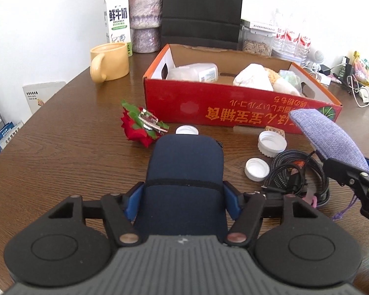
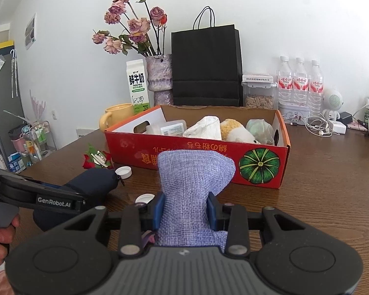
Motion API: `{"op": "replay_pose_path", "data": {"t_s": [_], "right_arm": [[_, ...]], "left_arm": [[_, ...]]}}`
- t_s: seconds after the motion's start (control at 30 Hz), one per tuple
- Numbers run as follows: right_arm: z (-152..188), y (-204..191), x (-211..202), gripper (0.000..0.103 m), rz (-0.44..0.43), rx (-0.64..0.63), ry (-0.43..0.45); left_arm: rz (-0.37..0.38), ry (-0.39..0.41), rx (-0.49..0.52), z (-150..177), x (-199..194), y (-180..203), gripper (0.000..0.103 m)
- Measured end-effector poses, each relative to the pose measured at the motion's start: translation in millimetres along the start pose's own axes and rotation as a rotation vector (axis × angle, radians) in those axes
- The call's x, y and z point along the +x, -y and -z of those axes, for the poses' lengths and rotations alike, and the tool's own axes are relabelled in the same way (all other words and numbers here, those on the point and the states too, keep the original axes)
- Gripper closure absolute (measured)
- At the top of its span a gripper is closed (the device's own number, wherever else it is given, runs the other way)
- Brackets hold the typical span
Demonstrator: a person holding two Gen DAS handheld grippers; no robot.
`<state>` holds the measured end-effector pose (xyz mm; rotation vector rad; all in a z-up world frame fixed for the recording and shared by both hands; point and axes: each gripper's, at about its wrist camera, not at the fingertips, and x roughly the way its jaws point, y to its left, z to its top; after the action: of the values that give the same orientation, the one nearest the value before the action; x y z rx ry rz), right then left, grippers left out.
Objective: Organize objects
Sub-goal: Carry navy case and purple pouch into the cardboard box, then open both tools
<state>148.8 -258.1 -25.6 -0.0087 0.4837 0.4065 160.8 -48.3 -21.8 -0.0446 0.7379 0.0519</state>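
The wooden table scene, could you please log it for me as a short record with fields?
left gripper: closed on a dark navy fabric pouch
right gripper: gripping a lavender woven cloth bag
container: open red cardboard box, several wrapped items inside
loose on table: three white plastic caps, coiled black cable, red artificial flower
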Motion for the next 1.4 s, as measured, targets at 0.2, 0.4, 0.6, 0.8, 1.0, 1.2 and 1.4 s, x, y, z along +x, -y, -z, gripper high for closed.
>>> {"op": "replay_pose_path", "data": {"t_s": [0.2, 0.4, 0.6, 0.8, 1.0, 1.2, 1.4], "right_arm": [[-5.7, -5.6, -6.2, 0.069, 0.001, -0.014, 0.019], [-17.3, -11.7, -7.0, 0.069, -0.002, -0.034, 0.043], [-38.8, -15.0, -2.2, 0.069, -0.005, -0.054, 0.086], [-59.7, -13.0, 14.0, 0.069, -0.013, -0.063, 0.113], [-78.9, -5.1, 41.4, 0.069, -0.006, -0.068, 0.118], [-98.6, 6.3, 75.1, 0.069, 0.010, -0.077, 0.112], [-112.4, 17.3, 111.9, 0.069, 0.022, -0.089, 0.093]], "left_arm": [[0.013, 0.045, 0.011, -8.7, -18.0, 2.0, 0.036], [0.021, 0.084, 0.034, -25.5, -28.5, 5.5, 0.036], [0.035, 0.117, 0.039, -52.1, -30.8, 6.6, 0.036], [0.032, 0.141, 0.052, -79.1, -20.1, 10.7, 0.036], [0.036, 0.150, 0.049, -106.2, 1.3, 16.2, 0.036], [0.040, 0.154, 0.041, -132.8, 30.5, 19.1, 0.036], [0.050, 0.152, 0.043, -152.8, 62.2, 23.8, 0.036]]}}
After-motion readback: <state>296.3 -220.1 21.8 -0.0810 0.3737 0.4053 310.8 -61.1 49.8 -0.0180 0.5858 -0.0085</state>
